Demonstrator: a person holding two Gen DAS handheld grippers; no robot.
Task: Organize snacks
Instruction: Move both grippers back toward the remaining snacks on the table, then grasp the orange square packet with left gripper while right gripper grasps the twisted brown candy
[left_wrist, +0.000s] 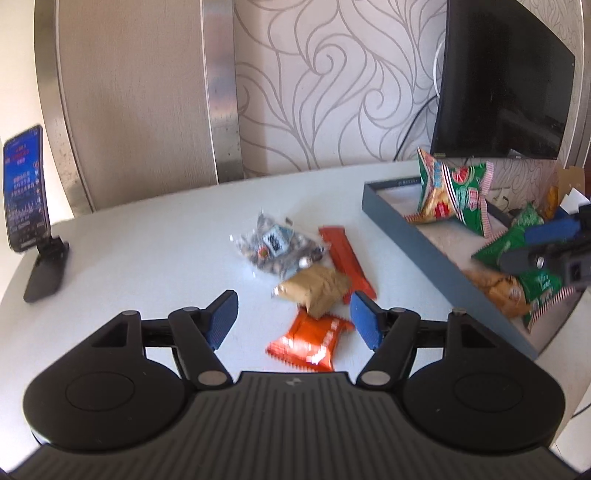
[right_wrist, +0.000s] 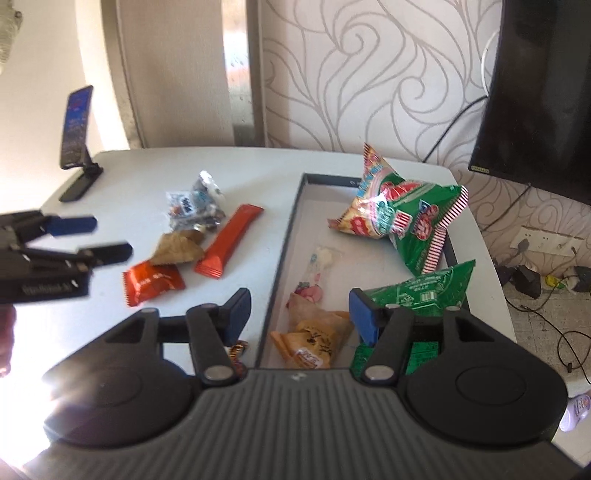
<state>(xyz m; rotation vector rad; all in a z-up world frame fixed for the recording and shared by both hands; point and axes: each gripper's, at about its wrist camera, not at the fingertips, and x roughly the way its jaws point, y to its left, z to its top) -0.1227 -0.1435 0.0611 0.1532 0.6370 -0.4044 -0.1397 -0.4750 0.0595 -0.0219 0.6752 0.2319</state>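
Snack packets loose on white table left of dark tray, more packets inside tray, left gripper jaws apart over orange packet, right gripper jaws apart above tray, empty

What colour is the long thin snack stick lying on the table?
The snack stick is orange-red, clearest in the right wrist view.

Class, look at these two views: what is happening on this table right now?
A person with a gripper in each hand is sorting snacks into a dark tray. The left gripper hangs open over the loose packets on the table, nearest the orange packet and the brown packet. The right gripper stands open above the tray, holding nothing, with a green packet lying beside its right finger.
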